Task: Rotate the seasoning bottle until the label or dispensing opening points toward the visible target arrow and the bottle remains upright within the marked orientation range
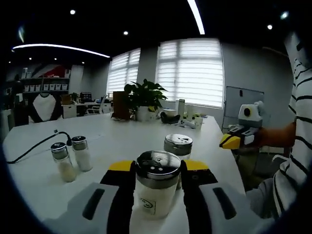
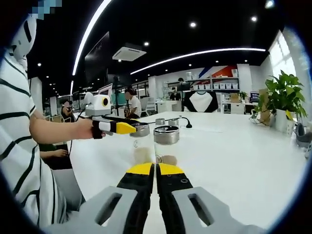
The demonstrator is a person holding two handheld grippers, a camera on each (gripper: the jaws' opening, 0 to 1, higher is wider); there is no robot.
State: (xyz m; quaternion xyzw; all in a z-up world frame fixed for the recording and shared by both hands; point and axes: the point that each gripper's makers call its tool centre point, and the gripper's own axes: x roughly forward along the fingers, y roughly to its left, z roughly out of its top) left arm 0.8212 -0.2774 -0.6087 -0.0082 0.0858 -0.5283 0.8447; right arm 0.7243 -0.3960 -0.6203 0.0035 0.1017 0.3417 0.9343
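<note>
Two jaws of the left gripper (image 1: 157, 171) clasped the upright seasoning bottle (image 1: 157, 189) at the near edge of the white table (image 1: 122, 141), its long axis vertical between them, while the right gripper (image 2: 155, 169), jaws pressed together and empty, pointed at it from well apart.

My white surface (image 1: 122, 139) sits in an office: blinds-covered windows (image 1: 190, 70), potted plant (image 1: 144, 100), ceiling strip lights (image 2: 195, 53).
</note>
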